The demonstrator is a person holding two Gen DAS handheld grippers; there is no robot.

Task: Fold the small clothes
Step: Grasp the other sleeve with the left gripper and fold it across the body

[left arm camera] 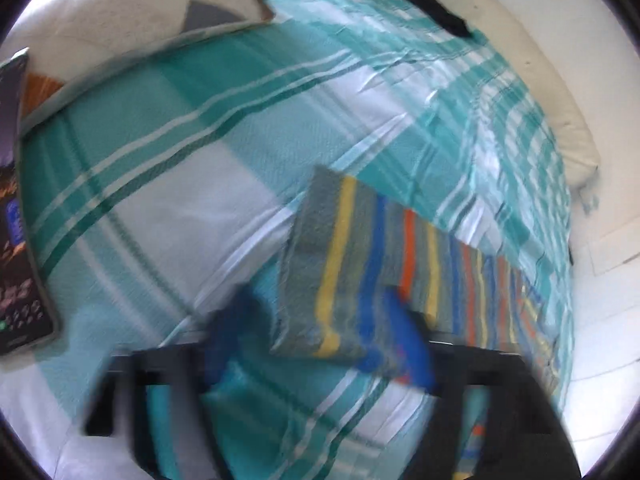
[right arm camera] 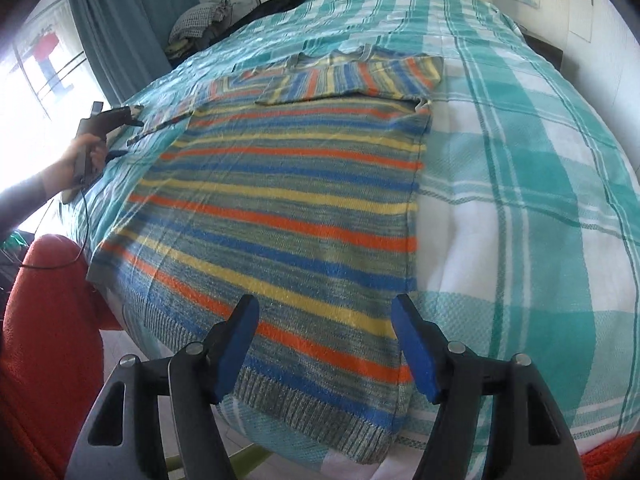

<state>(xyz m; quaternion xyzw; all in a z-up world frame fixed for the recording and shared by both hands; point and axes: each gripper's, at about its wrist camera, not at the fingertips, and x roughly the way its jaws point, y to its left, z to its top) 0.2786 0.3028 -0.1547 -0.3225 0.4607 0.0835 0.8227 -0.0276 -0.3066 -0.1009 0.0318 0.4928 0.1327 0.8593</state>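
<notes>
We are partway through folding the striped sweater [right arm camera: 280,208], which lies flat on the bed [right arm camera: 520,200]. One sleeve [right arm camera: 352,76] is already folded across the chest; the other sleeve [left arm camera: 360,264] is at the left gripper [left arm camera: 320,336], whose view is blurred, so we cannot tell whether its pads press the cloth. The right gripper [right arm camera: 324,344] hovers with jaws wide and empty over the hem. The body folds are left, we judge. The bed wears a teal checked cover; a curtain [right arm camera: 120,20], a bright window [right arm camera: 44,60] and a red chair [right arm camera: 44,320] stand beside it.
</notes>
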